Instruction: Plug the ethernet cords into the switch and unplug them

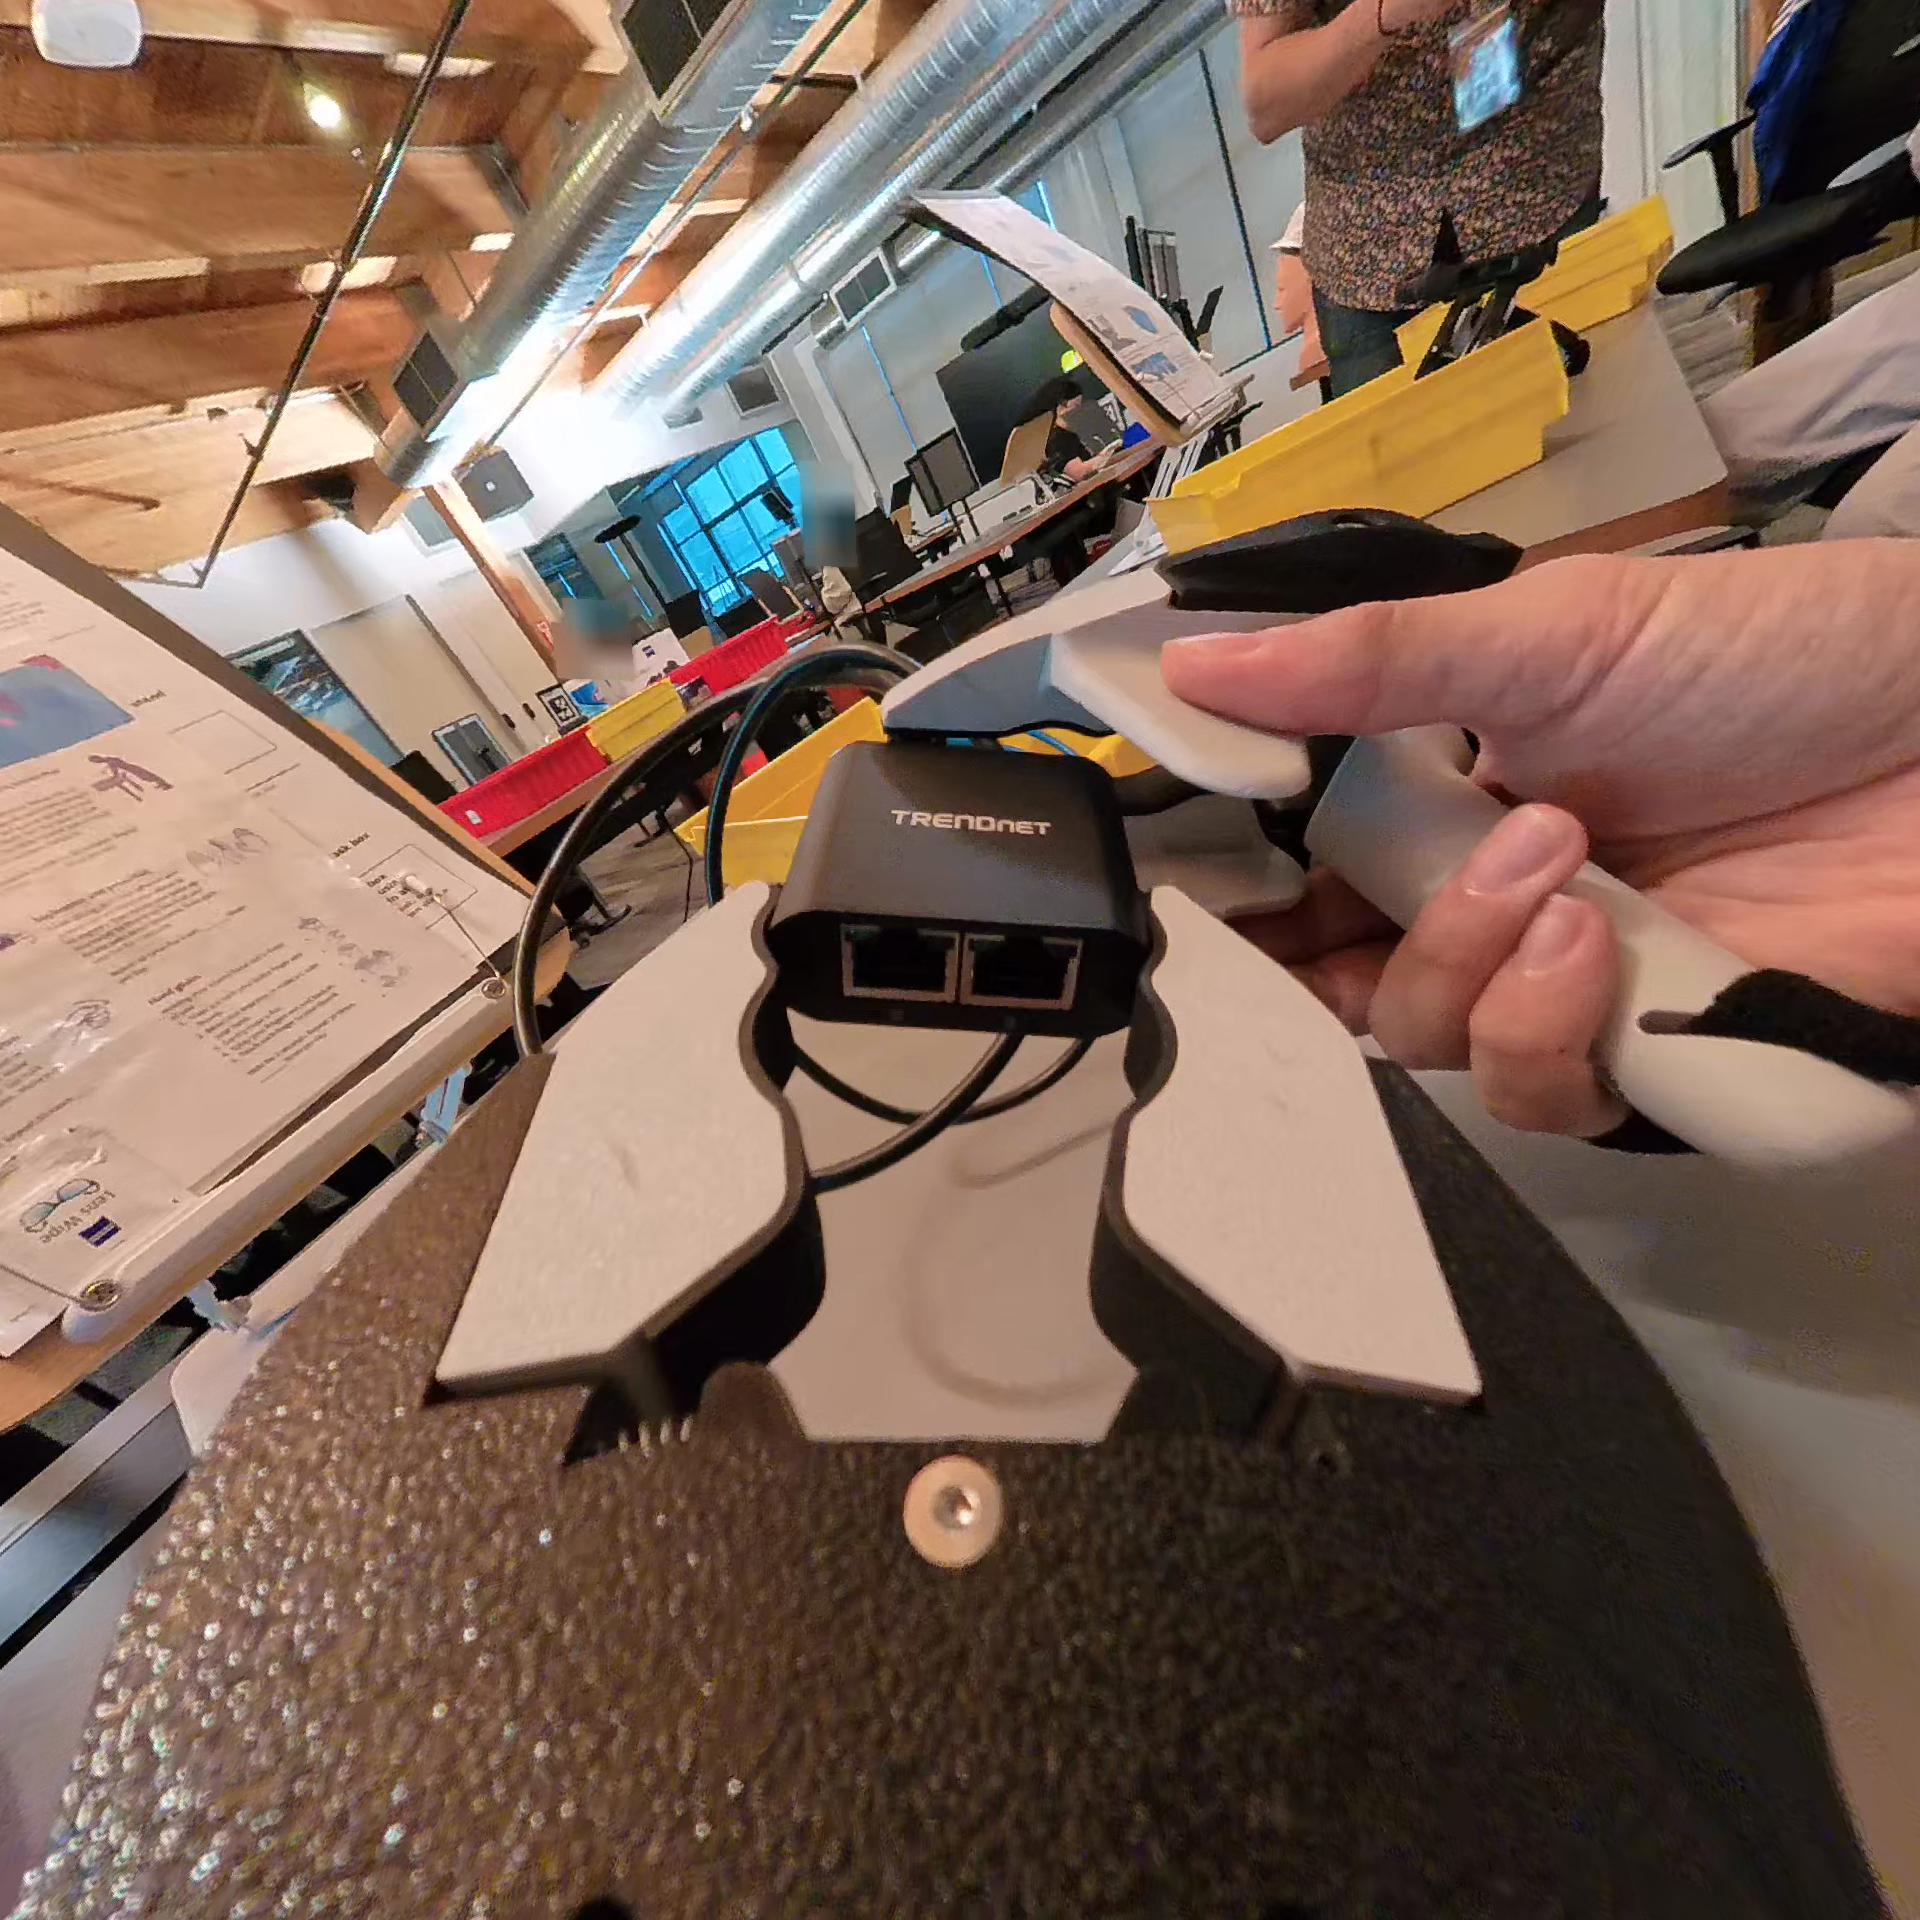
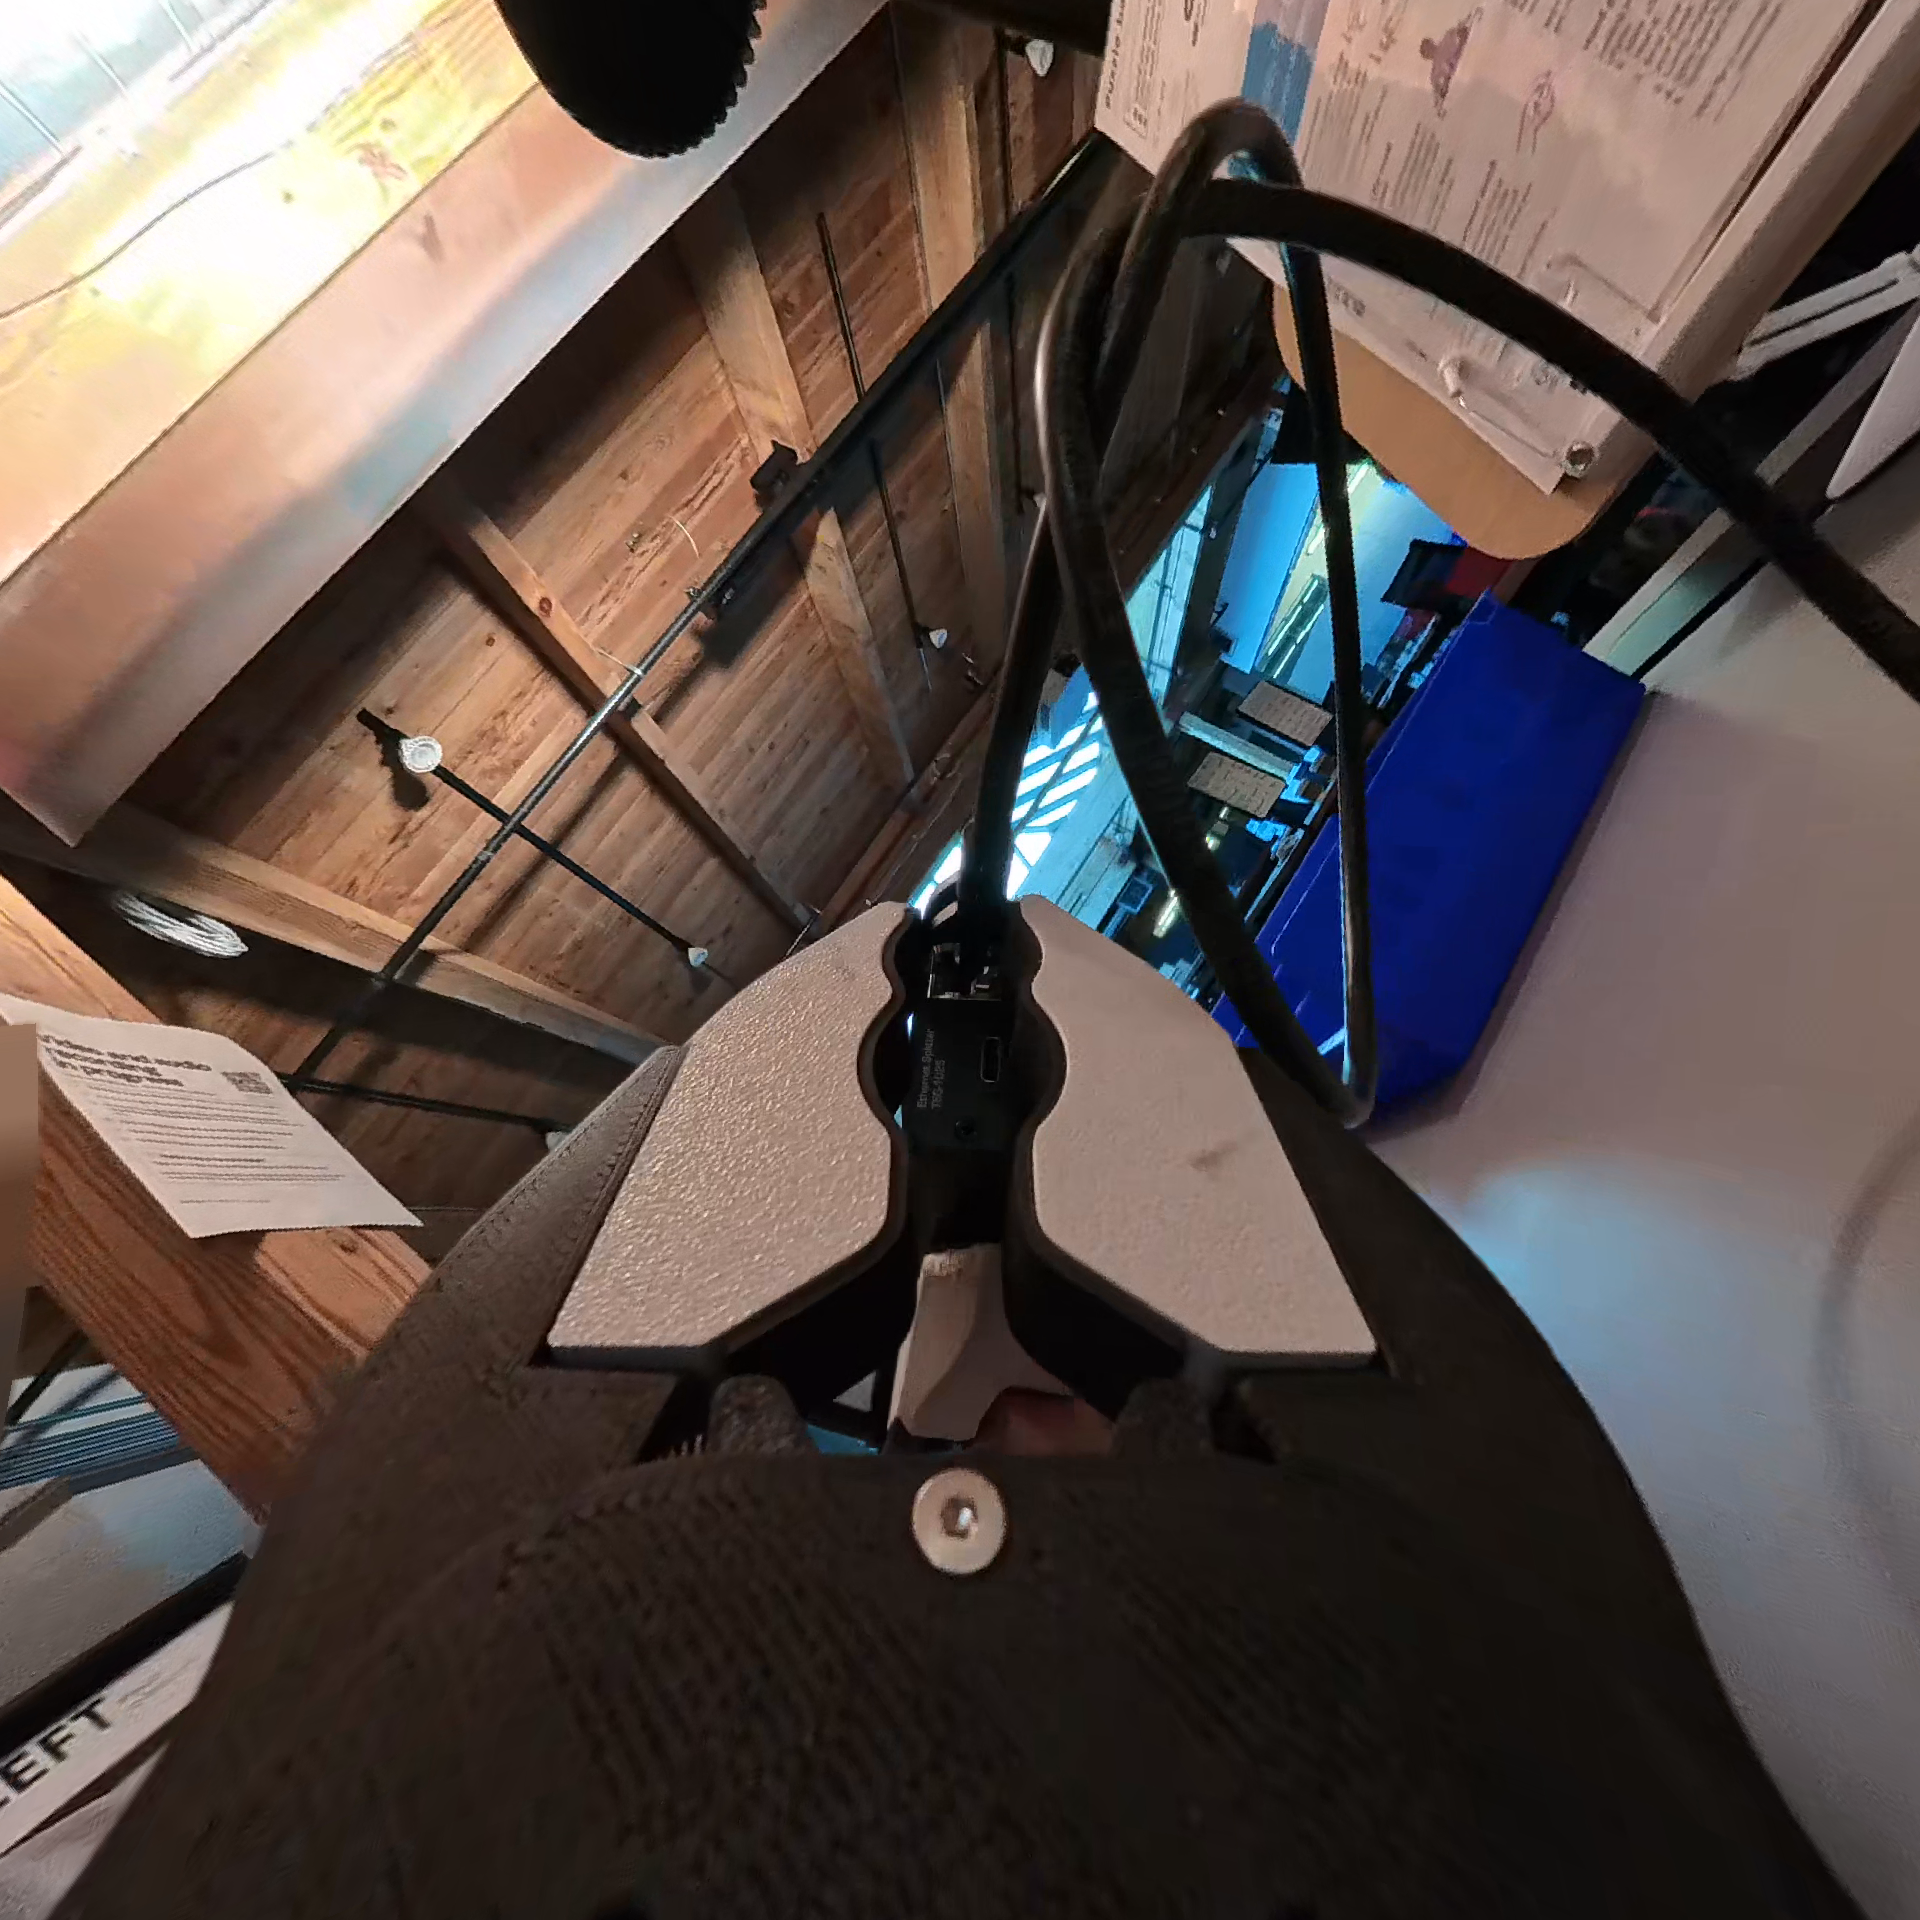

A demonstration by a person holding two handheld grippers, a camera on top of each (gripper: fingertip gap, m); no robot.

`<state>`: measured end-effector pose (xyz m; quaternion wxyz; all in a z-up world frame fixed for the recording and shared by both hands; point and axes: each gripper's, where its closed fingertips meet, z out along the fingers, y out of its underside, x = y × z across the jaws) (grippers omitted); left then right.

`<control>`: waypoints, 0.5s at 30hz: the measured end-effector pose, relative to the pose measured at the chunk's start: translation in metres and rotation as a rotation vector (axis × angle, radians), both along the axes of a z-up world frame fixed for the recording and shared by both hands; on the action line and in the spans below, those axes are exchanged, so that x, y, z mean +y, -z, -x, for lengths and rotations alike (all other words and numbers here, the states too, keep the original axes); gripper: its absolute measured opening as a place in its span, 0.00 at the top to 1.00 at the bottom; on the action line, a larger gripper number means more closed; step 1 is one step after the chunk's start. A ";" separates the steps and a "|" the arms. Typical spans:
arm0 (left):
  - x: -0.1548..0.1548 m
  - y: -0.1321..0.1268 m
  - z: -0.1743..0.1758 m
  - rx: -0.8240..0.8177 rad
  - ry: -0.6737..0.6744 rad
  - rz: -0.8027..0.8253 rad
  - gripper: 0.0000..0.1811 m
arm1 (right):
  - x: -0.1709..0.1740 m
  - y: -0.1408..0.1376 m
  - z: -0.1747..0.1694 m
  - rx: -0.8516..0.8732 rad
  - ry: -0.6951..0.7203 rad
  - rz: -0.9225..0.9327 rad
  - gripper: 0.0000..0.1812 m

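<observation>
A: Left wrist view: our left gripper (image 1: pixel 961 961) pinches the small black plastic two-port switch (image 1: pixel 961 883) at twelve o'clock.

B: Our right gripper (image 2: pixel 961 971) clamps it too; the black ethernet cord (image 2: pixel 1081 520) loops toward one o'clock.

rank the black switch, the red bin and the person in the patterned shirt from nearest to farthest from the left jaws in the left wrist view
1. Black switch: right between the tips of the left jaws, centre.
2. Red bin: on a table behind, left of centre.
3. Person in the patterned shirt: standing far back, upper right.
</observation>
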<state>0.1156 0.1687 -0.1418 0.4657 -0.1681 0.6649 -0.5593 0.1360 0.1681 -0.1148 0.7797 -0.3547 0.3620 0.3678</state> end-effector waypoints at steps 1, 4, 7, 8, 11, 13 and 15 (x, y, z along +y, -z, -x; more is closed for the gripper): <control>-0.001 0.001 0.000 0.007 -0.005 -0.002 0.66 | -0.001 0.000 0.000 -0.003 0.006 -0.005 0.92; -0.003 0.004 -0.002 0.039 -0.006 -0.004 0.66 | -0.003 0.004 -0.003 0.022 0.015 -0.010 0.92; -0.004 0.007 -0.002 0.054 0.002 0.010 0.66 | -0.004 0.007 -0.004 0.026 0.028 -0.001 0.92; -0.004 0.007 -0.003 0.053 -0.004 0.002 0.66 | -0.005 0.007 -0.004 0.037 0.025 -0.010 0.92; -0.005 0.007 -0.003 0.046 -0.023 -0.030 0.66 | -0.007 0.008 -0.005 0.044 0.023 -0.034 0.92; -0.004 0.007 -0.004 0.043 -0.034 -0.046 0.66 | -0.007 0.009 -0.005 0.049 0.020 -0.034 0.90; -0.003 0.007 -0.004 0.046 -0.034 -0.036 0.66 | -0.007 0.011 -0.006 0.063 0.018 -0.031 0.87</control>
